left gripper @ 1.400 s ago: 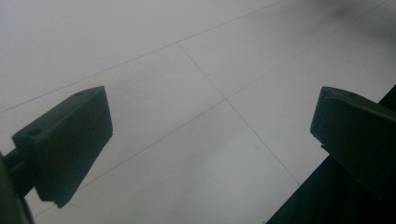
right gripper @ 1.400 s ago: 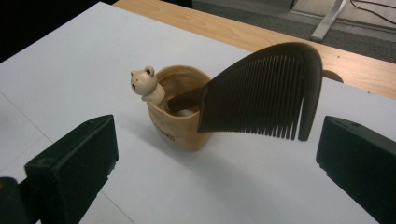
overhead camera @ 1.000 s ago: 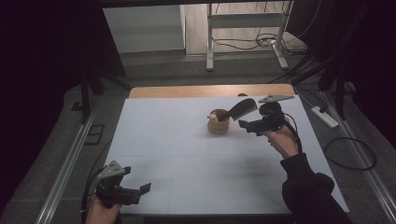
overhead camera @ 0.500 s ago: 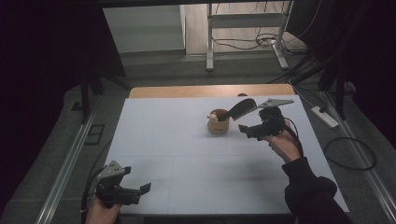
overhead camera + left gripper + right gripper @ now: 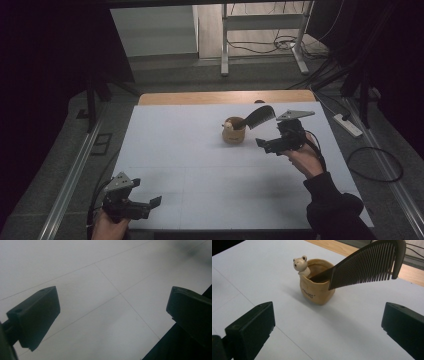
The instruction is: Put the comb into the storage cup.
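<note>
Right gripper view: black comb [image 5: 367,263] stands handle-down in the tan bear cup [image 5: 317,282], teeth leaning toward 2 o'clock. Right gripper [image 5: 328,332] jaws wide apart, holding nothing. I'd close on the comb's spine, not the teeth, and lift straight so the cup stays put. High view adds the left gripper [image 5: 145,206] at 7 o'clock of the surface [image 5: 200,165], jaws apart, idle.

Small tan ceramic cup [image 5: 317,288] with little white bear figure [image 5: 300,265] perched on rim – upright on white table sheet, far right of centre, short dark lettering on side. Black plastic fine-toothed comb [image 5: 367,263] stands in cup handle-down – leans out over rim toward right, teeth pointing down, toothed end well clear of sheet. In high view, cup [image 5: 233,132] and comb [image 5: 260,117] sit near table's far edge.
</note>
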